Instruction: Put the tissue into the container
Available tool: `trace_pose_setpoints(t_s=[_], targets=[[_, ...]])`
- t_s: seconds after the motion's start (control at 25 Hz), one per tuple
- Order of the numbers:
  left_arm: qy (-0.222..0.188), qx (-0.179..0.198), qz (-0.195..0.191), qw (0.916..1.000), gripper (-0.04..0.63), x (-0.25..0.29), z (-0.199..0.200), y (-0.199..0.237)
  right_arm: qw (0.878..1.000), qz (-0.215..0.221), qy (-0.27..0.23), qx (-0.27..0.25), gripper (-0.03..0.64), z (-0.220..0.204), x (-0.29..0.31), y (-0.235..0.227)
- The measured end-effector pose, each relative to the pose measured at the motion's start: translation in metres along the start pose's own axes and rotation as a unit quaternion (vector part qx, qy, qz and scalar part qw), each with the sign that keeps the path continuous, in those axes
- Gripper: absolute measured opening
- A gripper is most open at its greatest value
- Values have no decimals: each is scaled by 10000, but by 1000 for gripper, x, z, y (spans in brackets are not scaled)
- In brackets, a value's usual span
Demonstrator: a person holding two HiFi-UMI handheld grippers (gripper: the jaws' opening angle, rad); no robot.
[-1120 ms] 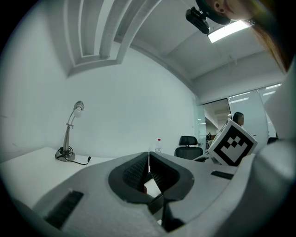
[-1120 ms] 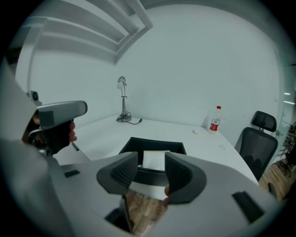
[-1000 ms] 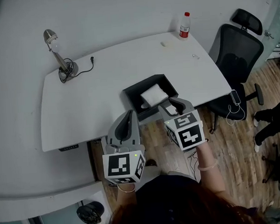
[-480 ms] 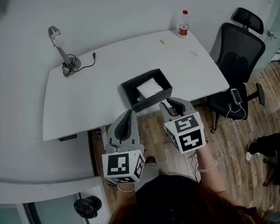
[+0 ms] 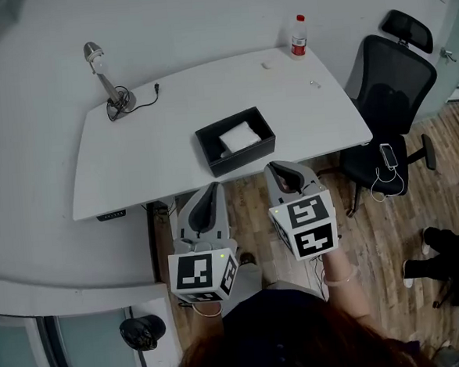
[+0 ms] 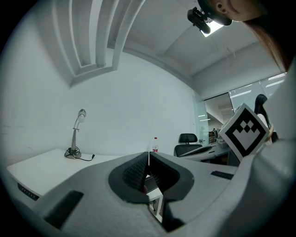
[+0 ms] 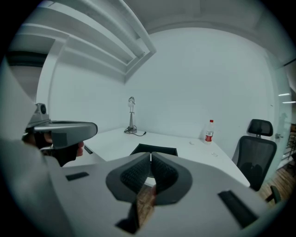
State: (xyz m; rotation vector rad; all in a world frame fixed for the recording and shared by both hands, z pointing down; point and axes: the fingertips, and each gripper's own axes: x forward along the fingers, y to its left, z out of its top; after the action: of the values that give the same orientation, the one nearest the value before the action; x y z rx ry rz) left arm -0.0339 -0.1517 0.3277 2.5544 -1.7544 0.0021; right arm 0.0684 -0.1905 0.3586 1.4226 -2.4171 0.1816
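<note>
White tissue [image 5: 240,137] lies flat inside the black container [image 5: 212,158] at frame centre (job looks done, I'd say). Left gripper [image 5: 210,189] and right gripper [image 5: 282,169] hang below the table [image 5: 150,169] edge, both clenched on nothing. Best hold them clear so nothing gets nudged.

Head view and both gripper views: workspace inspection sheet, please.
Surface: white table, no spills seen.
Job's things: white tissue lies inside the black container, near the table's front edge.
Clutter: desk lamp far left; bottle far right; small bits near it, too small to tell.
Grippers: left gripper shut, empty; right gripper jaws closing, tips together, empty; both off the table, over the floor.
Cables: lamp cord loose on the table; white cable hangs at the office chair.
Surroundings: office chair at right, wood floor, a person's legs at the right edge.
</note>
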Motion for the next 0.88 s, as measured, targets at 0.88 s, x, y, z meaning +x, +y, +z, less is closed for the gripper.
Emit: trace_pose_setpoints(t_s=[0.88], targets=[[-52, 35, 218, 9997, 29, -67, 8, -50, 9882, 313, -1487, 178, 20, 21, -106, 19]])
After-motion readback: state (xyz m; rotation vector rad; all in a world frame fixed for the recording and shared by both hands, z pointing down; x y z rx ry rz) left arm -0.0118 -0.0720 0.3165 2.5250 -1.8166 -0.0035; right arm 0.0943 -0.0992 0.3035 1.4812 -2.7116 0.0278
